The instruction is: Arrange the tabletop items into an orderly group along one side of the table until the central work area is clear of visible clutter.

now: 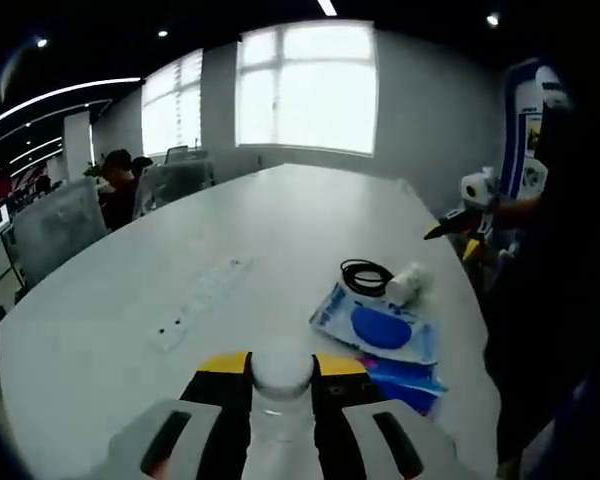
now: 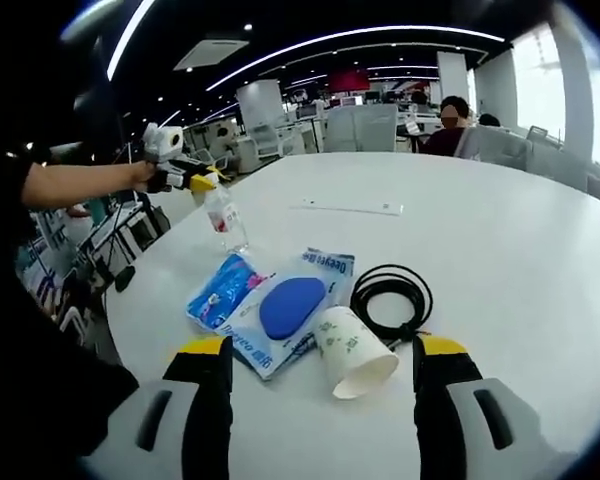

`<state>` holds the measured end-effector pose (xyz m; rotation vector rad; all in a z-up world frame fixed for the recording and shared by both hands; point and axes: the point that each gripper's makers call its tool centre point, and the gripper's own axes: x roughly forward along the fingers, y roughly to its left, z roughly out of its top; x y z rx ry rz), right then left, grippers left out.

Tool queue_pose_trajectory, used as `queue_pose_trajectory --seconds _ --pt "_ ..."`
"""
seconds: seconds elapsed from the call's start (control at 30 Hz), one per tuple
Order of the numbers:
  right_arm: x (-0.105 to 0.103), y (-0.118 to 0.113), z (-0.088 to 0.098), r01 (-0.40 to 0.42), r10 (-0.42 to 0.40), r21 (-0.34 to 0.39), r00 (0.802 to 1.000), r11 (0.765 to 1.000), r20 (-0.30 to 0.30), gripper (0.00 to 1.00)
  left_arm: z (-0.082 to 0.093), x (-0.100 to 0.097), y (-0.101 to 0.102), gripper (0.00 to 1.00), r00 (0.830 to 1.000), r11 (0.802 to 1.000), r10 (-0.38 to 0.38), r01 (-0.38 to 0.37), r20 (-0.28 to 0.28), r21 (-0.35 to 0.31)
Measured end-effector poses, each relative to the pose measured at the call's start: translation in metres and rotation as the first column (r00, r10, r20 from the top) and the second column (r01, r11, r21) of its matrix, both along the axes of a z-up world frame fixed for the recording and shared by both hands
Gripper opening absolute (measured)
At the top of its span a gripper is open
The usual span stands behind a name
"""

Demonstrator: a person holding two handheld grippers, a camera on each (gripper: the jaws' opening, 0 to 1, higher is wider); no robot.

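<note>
The big white table (image 2: 500,230) fills both views, with an office behind it: bright windows (image 1: 305,85) in the left gripper view, and chairs (image 2: 360,127) with seated people at the far end in the right gripper view. A long white power strip (image 1: 200,300) lies flat out on the tabletop, well apart from the other things. Near one edge sits the cluster: a white and blue packet (image 2: 285,315) with a dark blue oval on it, overlapping a smaller blue packet (image 2: 218,290) beside it. Just beside the packet, a coiled black cable (image 2: 390,295) lies flat, and a white paper cup (image 2: 352,352) lies on its side between the cable and the packet, its mouth turned toward the right gripper's camera. A clear plastic bottle (image 2: 225,220) is held upright over the table beyond the packets. The left gripper (image 1: 282,385) has its jaws closed against the bottle (image 1: 282,368), whose white cap shows between the yellow-tipped jaws in the left gripper view; in the right gripper view that gripper (image 2: 195,182) comes in from the left on the person's outstretched arm (image 2: 75,185). The right gripper (image 2: 320,375) has its jaws spread wide and holds nothing, hovering just short of the cup.
</note>
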<state>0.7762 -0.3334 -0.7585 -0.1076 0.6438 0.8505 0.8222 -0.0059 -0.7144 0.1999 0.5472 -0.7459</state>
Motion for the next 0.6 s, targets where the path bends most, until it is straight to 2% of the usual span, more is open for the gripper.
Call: queue_pose_trajectory --seconds 0.17,0.3,0.6 --pt "0.005 -0.004 0.002 0.022 -0.022 0.007 1.000 1.000 0.002 0.68 0.000 -0.002 -0.005 0.18 0.998 0.999 -0.040 0.039 -0.055 -0.009" --pt "0.009 -0.010 0.001 0.046 -0.046 0.011 0.999 0.999 -0.002 0.68 0.002 0.000 -0.003 0.18 0.997 0.999 -0.050 0.050 -0.055 -0.009" --pt "0.013 -0.017 0.001 0.088 -0.088 0.020 0.996 0.996 -0.005 0.69 0.009 0.029 0.015 0.18 0.998 0.998 -0.042 0.044 -0.044 0.050"
